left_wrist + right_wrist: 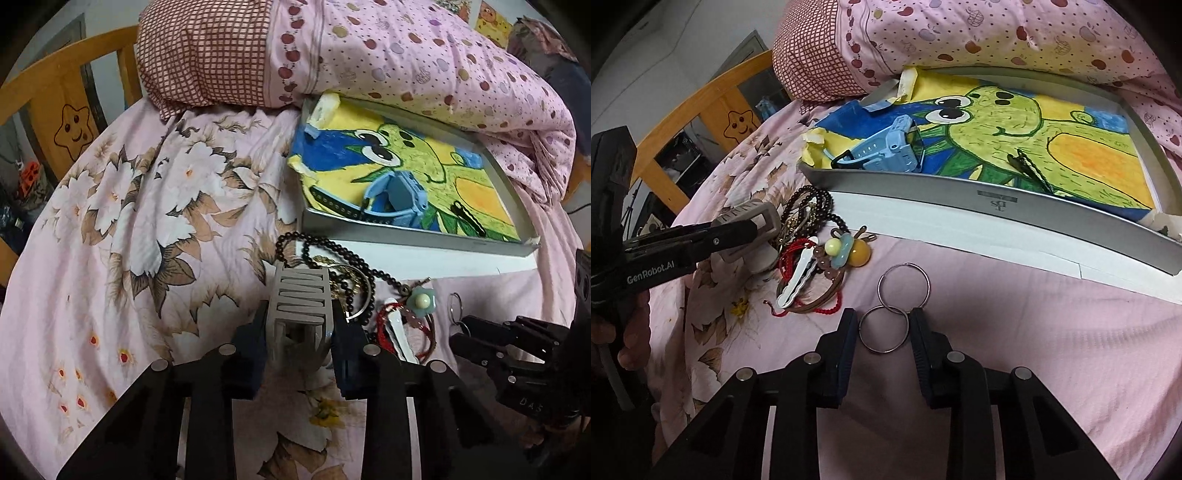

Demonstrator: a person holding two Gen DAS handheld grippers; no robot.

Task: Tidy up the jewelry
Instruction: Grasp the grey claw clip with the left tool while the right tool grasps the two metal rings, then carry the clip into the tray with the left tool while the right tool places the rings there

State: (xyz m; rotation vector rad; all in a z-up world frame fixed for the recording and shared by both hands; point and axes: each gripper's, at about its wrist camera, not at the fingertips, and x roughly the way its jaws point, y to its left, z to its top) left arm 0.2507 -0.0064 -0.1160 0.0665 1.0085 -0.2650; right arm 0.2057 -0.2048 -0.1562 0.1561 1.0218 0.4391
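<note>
Pink bedding covers the bed (1015,332) where all of this lies, floral sheet to one side and plain pink to the other. Nearest, the right tool (882,325) has its jaws drawn in around the nearer of two linked metal rings (884,329), both pads pressing its rim, the second ring lying flat just beyond. The left tool (300,325) is clamped on a grey ribbed hair claw (299,299) at the edge of the jewelry heap — dark bead strands (332,254), a red cord bracelet (798,254), a white wavy clip (796,280) and a flower charm (842,251) tangled together. Both grips look made, so the step in hand reads as picking up; the next move probably calls for lifting each piece clear of the tangle and carrying it over the near wall of the tray. Beyond the heap, touching it at the beads, sits the shallow grey tray (960,199), lined with a frog drawing — already holding a blue watch (886,147) and a dark hair clip (1030,170). Farthest, a checked pillow (203,55) and a spotted quilt (424,55) press against the tray's back edge.
</note>
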